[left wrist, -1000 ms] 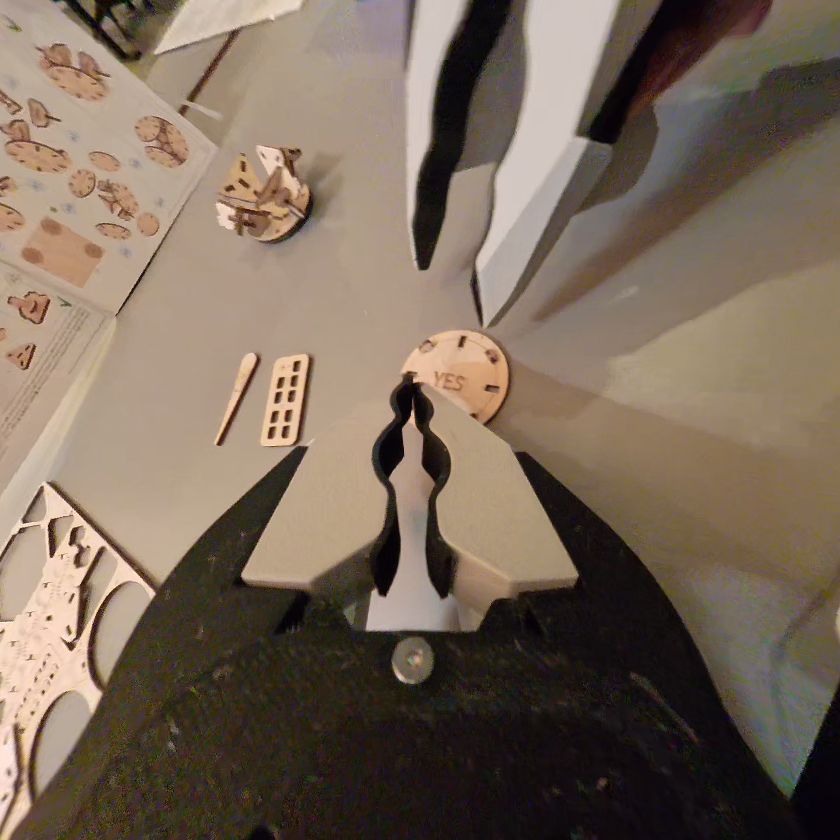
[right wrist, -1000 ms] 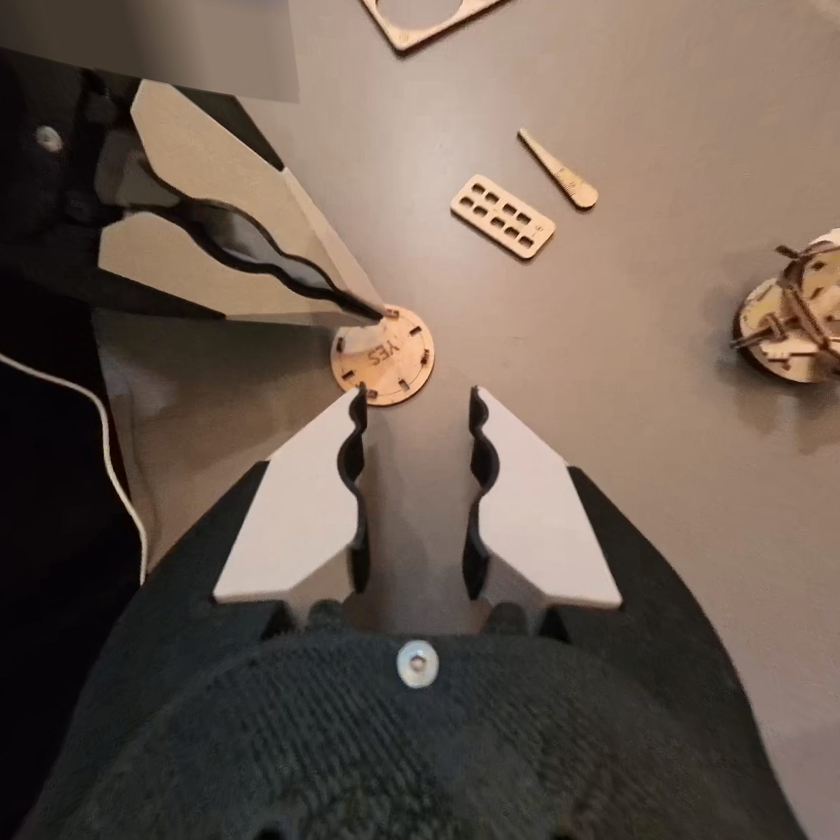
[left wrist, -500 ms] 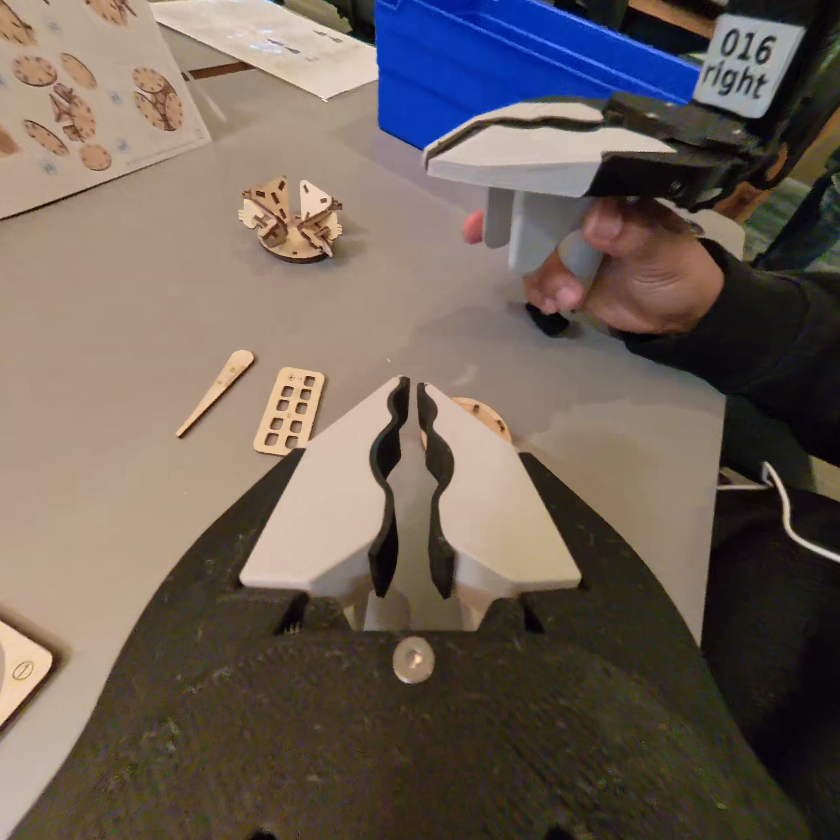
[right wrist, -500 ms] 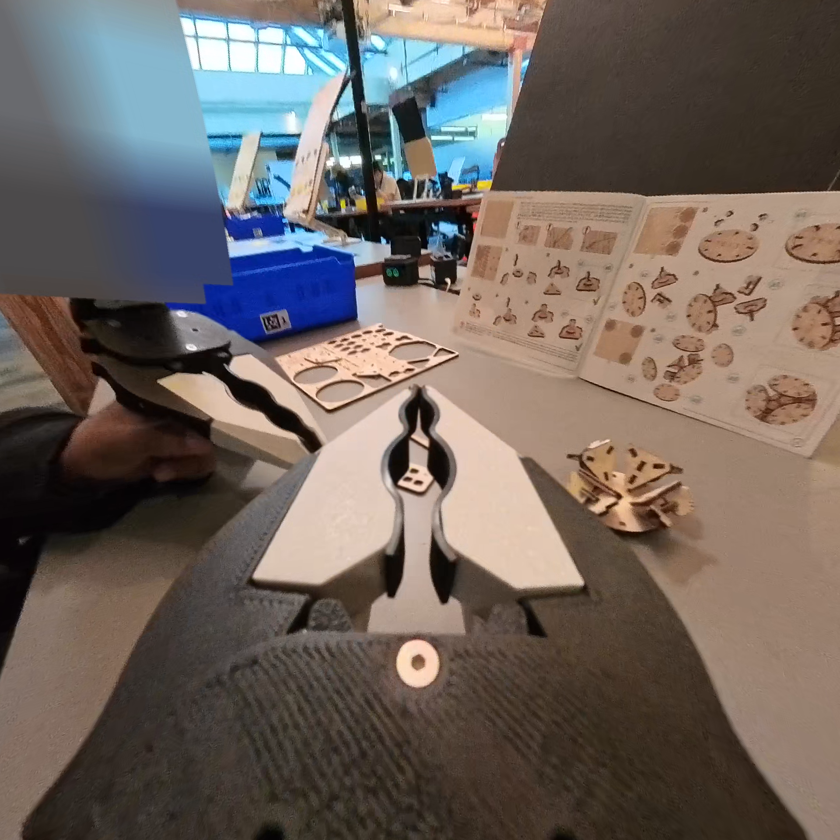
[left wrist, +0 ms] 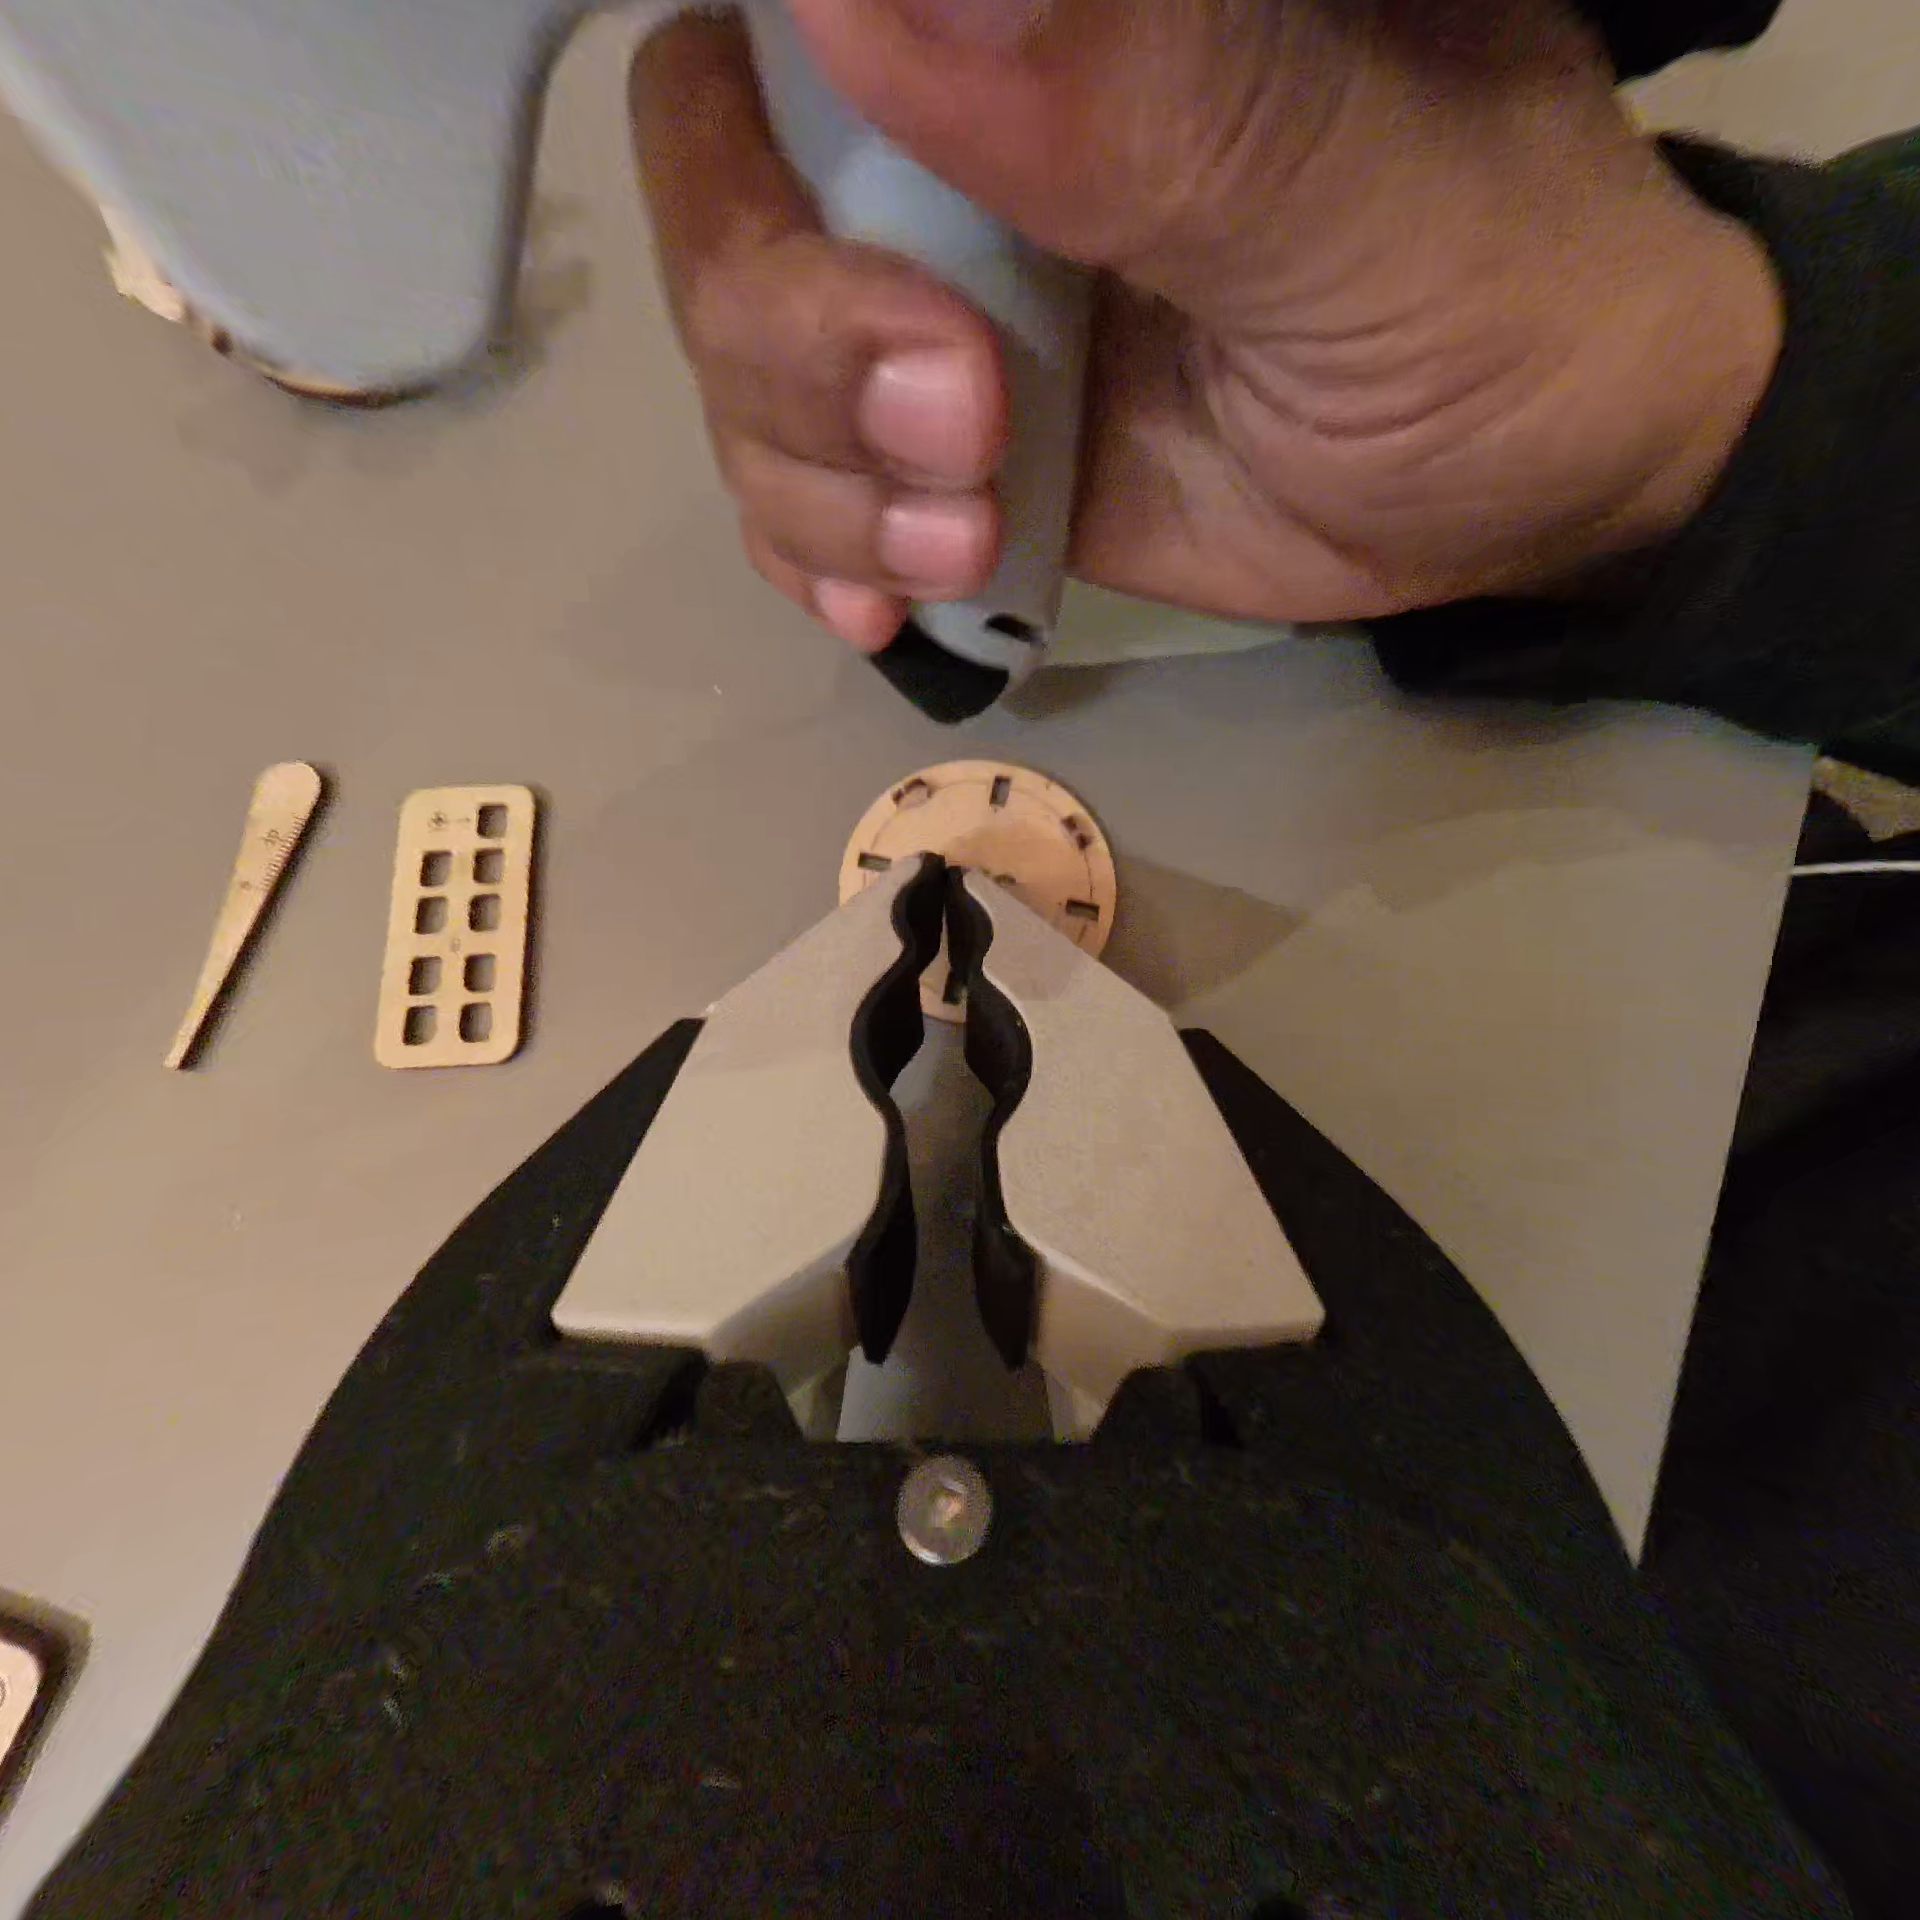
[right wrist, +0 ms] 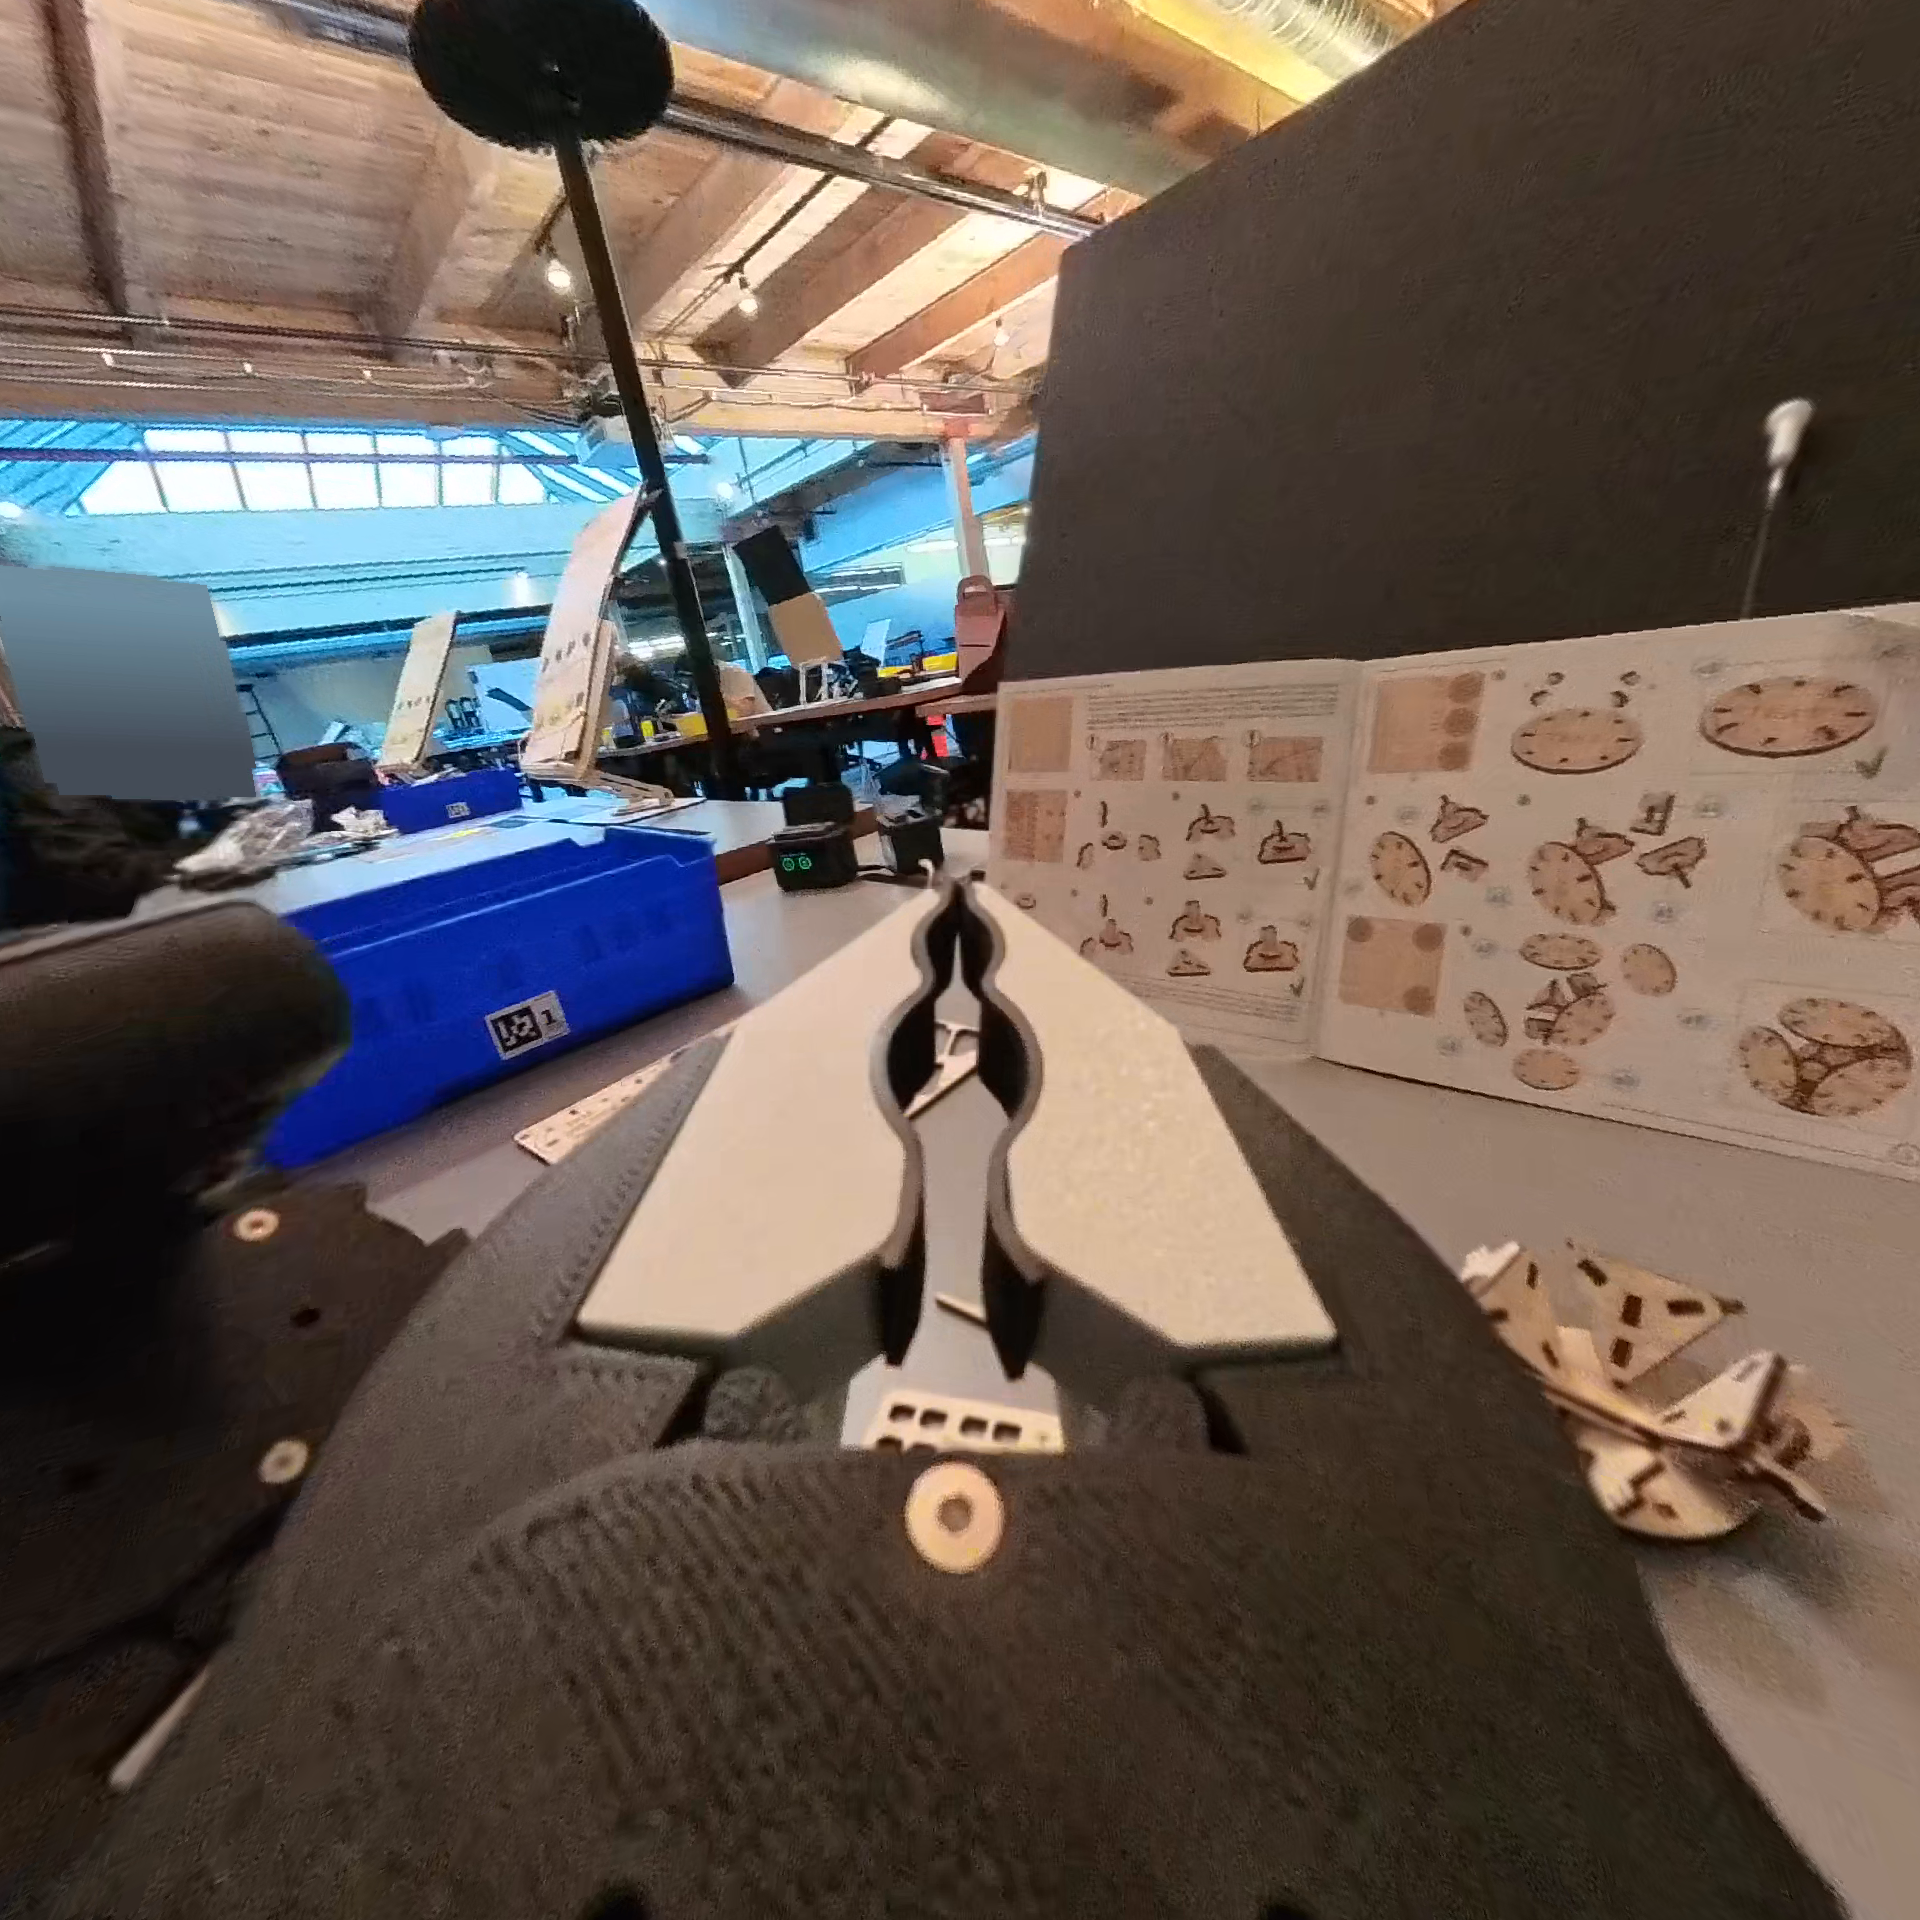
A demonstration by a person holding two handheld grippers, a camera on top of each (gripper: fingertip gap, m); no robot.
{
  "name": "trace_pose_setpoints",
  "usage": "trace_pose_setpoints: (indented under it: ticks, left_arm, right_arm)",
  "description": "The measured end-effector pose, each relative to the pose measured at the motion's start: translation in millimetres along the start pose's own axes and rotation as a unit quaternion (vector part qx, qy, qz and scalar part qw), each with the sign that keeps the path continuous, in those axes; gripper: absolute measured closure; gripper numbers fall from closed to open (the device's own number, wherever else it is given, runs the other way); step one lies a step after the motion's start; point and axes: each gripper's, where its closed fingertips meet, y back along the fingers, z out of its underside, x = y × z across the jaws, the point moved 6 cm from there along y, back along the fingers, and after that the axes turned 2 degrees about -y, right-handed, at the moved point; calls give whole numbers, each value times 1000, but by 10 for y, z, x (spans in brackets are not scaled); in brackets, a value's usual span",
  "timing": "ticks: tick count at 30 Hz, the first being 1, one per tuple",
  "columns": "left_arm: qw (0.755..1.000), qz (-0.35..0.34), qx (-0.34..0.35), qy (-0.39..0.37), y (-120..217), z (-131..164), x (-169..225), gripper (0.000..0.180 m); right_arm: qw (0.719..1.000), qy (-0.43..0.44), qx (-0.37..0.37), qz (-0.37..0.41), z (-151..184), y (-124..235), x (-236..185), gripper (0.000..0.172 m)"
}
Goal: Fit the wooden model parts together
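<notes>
Left gripper (left wrist: 940,868) sitting clenched, tips closed and empty, hovering over round wooden disc (left wrist: 1023,831) at frame centre. Right gripper (right wrist: 961,896) also clenched on nothing, pointing away toward instruction booklet (right wrist: 1455,862), well apart from disc.

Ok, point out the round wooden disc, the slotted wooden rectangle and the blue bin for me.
round wooden disc (left wrist: 1023,831): left wrist view, on its bare upper face beyond the tool tips.
slotted wooden rectangle (left wrist: 457,925): left wrist view, on the strip between its two slot columns.
blue bin (right wrist: 499,935): right wrist view, on its front wall.
</notes>
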Motion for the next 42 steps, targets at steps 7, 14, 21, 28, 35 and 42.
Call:
trace_pose_setpoints:
  ticks: [7,14,21,28,35,42]
  left_arm:
    - [996,58,6,71,17,18,-67,180]
    - [997,42,6,64,21,23,-61,180]
    - [998,24,3,50,18,23,-47,180]
    - [998,20,1,51,19,31,-44,180]
    - [998,17,0,53,19,36,-43,180]
    - [999,12,0,49,20,35,-40,180]
  right_arm:
    - [998,-43,-24,33,171,-104,185,172]
    - [999,-31,4,31,117,-180,108,172]
    - [999,9,-39,32,231,-215,72,172]
    - [999,-9,-41,35,256,-195,98,172]
    - [998,-21,-32,49,222,-145,151,172]
    - [999,-22,11,41,-37,-121,155,172]
